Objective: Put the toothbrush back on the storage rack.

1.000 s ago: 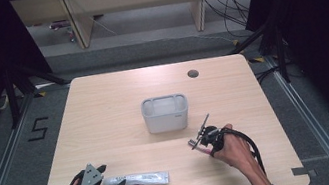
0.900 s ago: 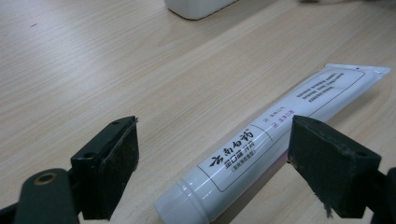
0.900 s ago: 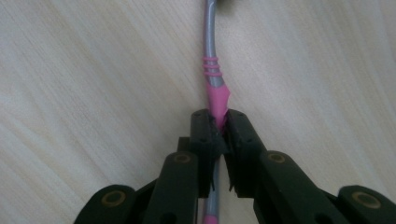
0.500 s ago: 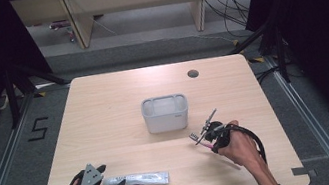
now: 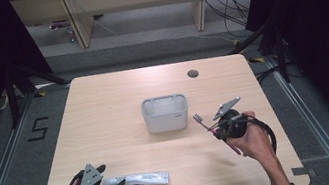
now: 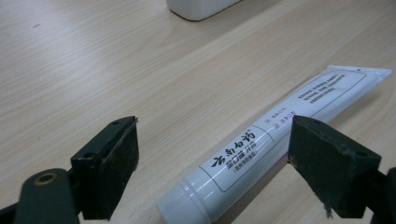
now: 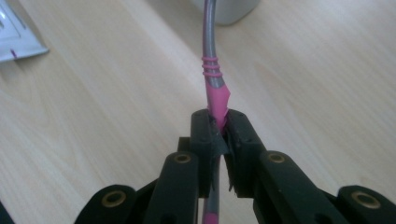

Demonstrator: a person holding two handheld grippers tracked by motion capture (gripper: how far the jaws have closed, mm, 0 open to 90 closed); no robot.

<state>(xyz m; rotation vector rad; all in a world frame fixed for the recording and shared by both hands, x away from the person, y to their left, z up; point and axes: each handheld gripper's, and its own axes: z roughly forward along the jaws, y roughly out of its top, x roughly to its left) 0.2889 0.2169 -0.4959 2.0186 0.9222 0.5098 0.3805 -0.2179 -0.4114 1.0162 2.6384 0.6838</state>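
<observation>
while the right claw (image 5: 214,125) pinches the pink-and-grey toothbrush (image 5: 204,123) by its handle, pads pressed tight on the pink part in the right gripper view (image 7: 218,122), the carrying step looks to be in hand: the brush hangs clear of the bench (image 5: 105,112) with its bristle head pointing ahead of the claw toward the grey holder cup (image 5: 165,113). the left claw (image 6: 215,172) rests on the bench with its jaws spread, the white toothpaste tube (image 6: 275,135) lying between them, untouched by either pad. next, i judge, the right claw needs to tip the brush upright over the cup just ahead of it and lower it in; the left has only to close on the tube.
</observation>
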